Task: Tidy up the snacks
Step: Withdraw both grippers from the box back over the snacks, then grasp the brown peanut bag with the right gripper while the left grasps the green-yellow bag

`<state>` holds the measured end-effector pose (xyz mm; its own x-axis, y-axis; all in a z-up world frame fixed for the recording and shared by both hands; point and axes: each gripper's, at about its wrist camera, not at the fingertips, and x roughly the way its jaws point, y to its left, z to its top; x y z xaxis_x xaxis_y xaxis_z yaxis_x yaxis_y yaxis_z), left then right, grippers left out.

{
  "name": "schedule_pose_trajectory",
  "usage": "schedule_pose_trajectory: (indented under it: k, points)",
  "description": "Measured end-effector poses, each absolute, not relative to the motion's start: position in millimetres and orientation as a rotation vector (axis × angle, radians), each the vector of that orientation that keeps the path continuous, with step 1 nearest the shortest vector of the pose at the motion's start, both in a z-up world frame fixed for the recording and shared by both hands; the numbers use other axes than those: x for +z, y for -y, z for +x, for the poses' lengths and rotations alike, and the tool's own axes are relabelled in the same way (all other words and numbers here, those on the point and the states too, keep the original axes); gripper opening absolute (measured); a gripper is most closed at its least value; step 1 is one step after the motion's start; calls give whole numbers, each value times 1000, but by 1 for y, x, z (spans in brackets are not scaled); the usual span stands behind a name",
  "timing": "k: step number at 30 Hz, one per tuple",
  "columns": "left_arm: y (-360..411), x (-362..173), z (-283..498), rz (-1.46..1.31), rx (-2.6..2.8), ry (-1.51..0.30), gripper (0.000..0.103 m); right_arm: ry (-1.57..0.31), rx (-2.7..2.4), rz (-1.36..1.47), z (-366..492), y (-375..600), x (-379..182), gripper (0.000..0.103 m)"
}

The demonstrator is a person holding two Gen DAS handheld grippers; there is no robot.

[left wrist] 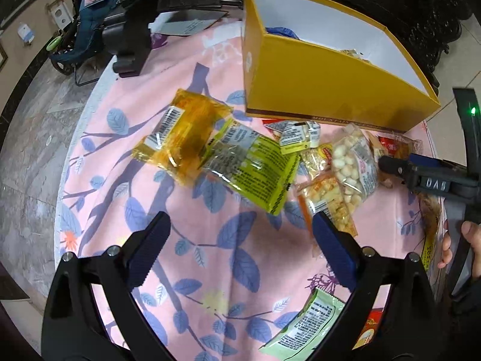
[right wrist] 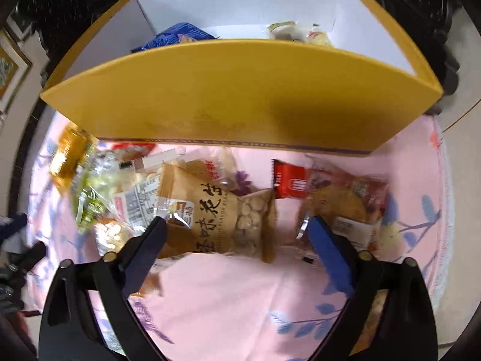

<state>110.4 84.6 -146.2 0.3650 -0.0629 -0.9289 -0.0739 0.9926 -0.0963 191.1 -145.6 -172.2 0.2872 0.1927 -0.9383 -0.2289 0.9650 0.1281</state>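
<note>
Snack packets lie scattered on a pink leaf-print cloth (left wrist: 210, 255) in front of a yellow box (left wrist: 315, 84). My left gripper (left wrist: 240, 219) hangs open above bare cloth, just short of a green packet (left wrist: 255, 168) and an amber packet (left wrist: 183, 138). A clear bag of white balls (left wrist: 351, 168) and a cracker packet (left wrist: 327, 204) lie to its right. There the right gripper (left wrist: 390, 165) reaches in over the pile. In the right wrist view my right gripper (right wrist: 237, 222) is open above a brown peanut packet (right wrist: 222, 210) that lies between its fingers, untouched by the pads.
The yellow box (right wrist: 240, 96) holds a blue packet (right wrist: 177, 37) and small wrapped snacks (right wrist: 288, 31). A red packet (right wrist: 290, 185) and a reddish clear packet (right wrist: 345, 198) lie right of the peanuts. A light green packet (left wrist: 303, 328) sits near the table's front edge. A hand (left wrist: 463, 240) holds the right gripper.
</note>
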Motion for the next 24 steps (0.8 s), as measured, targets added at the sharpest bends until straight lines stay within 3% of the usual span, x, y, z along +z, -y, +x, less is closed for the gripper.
schedule_pose_trajectory:
  k: [13,16,19,24]
  points:
    - [-82,-145,114,-134,-1,-1196,97,-1234,171,-129,186,128,-175,87]
    - [-84,-145,116,-142,4,-1193,97,-1227,171,-103,184,131,-177,79]
    - [-80,-145,119,-135,-2,-1196,97,-1214,216,-94,186,126,-184,53]
    - [-74,-144,120,-122,-16,-1190,97,-1180,208,-110,188,126,-187,39]
